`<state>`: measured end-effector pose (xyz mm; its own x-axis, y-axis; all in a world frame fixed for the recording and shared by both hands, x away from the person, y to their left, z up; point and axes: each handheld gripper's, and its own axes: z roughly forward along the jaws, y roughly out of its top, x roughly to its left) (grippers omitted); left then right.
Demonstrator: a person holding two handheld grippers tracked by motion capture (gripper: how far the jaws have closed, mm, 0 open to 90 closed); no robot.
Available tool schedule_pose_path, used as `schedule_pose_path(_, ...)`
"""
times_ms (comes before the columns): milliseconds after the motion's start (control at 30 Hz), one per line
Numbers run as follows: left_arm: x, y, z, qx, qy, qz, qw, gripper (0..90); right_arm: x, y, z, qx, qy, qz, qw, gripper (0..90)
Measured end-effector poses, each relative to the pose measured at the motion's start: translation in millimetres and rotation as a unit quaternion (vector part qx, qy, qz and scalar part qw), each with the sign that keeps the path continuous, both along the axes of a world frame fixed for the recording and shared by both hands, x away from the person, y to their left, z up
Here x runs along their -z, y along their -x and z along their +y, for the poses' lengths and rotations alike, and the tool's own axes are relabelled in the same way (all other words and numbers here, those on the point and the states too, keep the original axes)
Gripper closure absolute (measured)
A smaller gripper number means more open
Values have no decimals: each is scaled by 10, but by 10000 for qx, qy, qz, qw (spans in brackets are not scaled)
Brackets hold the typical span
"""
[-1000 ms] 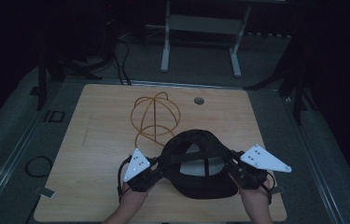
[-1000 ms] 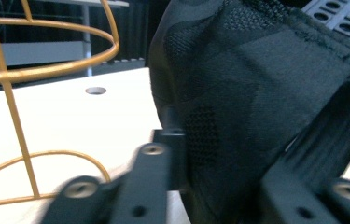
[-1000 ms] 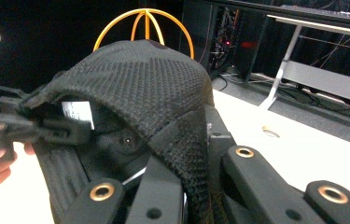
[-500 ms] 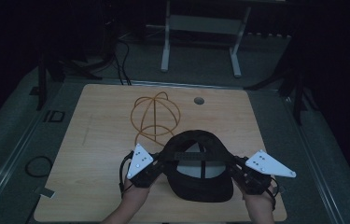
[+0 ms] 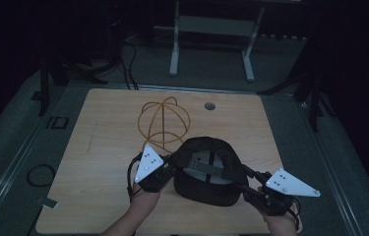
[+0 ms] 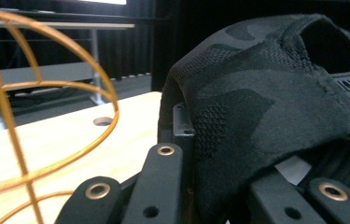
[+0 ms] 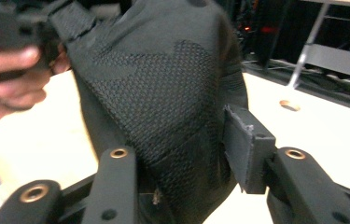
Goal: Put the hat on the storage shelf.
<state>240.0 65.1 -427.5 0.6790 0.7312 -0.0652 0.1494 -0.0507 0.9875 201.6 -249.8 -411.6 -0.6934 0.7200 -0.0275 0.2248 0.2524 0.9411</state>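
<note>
Gripping cap (image 5: 206,172) left fingers (image 6: 182,126); right fingers (image 7: 249,144) opening.

An orange wire sphere frame (image 5: 165,122) stands on the wooden counter (image 5: 98,162), near a small round hole (image 5: 210,105) by the far edge

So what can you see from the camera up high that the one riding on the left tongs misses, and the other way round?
The high view takes in the whole wooden table, both hands, the right tongs beside the black cap, and the metal stand on the floor.

The left gripper view shows up close that the left tongs are shut on the cap's fabric, and its knitted weave.

Both show the cap, the orange wire frame and the round hole in the tabletop.
</note>
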Motion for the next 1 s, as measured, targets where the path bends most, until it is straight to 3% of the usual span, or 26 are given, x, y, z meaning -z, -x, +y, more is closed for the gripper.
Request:
schedule_pose_path(233, -113, 41, -46, 152, -30, -102, 9998, 882, 74, 126, -65, -506, -29, 315, 9982, 397)
schedule_pose_path(533, -226, 108, -62, 289, 179, -253, 9991, 882, 217, 210, -190, -966, 252, 628, 9930, 338)
schedule_pose_path(600, -233, 108, -50, 321, 147, -254, 9991, 882, 246, 210, -247, -1071, 271, 665, 9916, 338)
schedule_pose_path(767, -220, 93, 1, 357, 137, -225, 9990, 881, 235, 227, -394, -1167, 278, 617, 9909, 350)
schedule_pose_path(933, -203, 82, 79, 689, 123, -285, 9971, 881, 125, 170, -552, -880, 333, 354, 9949, 371)
schedule_pose_path(967, -206, 65, 132, 886, 174, -282, 9955, 881, 72, 123, -579, -817, 347, 215, 9958, 390)
schedule_pose_path(1000, -206, 65, 132, 886, 174, -282, 9955, 881, 72, 123, -579, -817, 347, 215, 9958, 390)
